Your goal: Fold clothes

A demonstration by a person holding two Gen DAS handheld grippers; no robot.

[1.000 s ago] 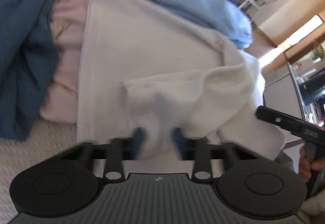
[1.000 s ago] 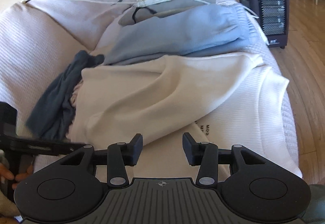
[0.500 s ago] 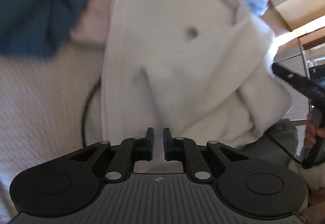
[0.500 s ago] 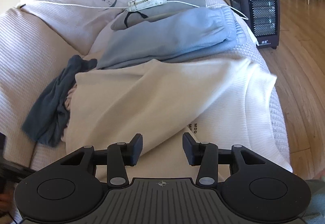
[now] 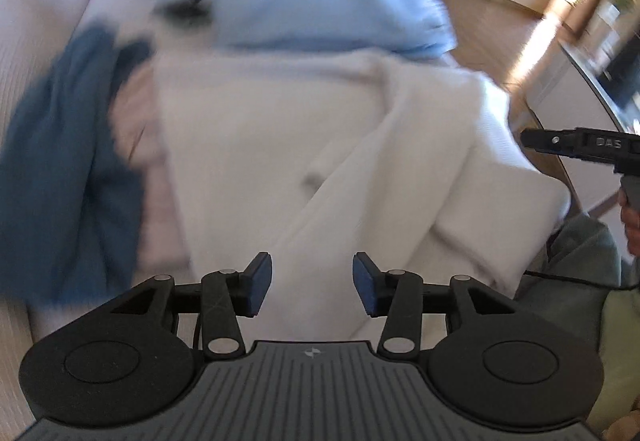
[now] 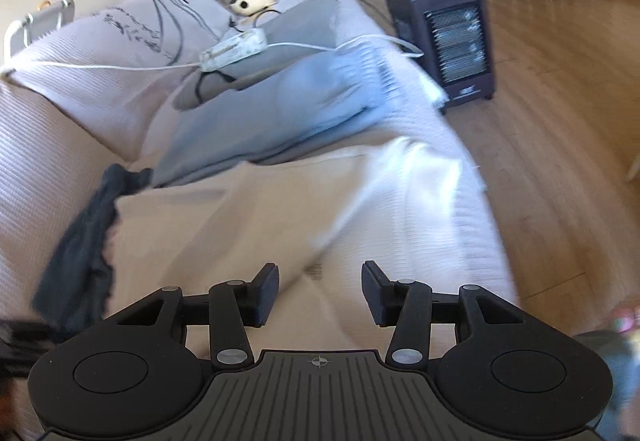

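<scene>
Cream sweater (image 5: pixel 320 145) lies part-folded on the sofa (image 6: pixel 52 145), near the blue garment (image 5: pixel 320 21); left gripper (image 5: pixel 312 283) opening and empty, right gripper (image 6: pixel 319 293) spread and empty — risk: the loose folded sleeve may slip open, or a regrip may catch both layers.

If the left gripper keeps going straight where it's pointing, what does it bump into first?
Probably the cream-white garment spread on the sofa. The left gripper points down at it, jaws opening with nothing between them. The picture is blurred, so depth is uncertain.
</scene>
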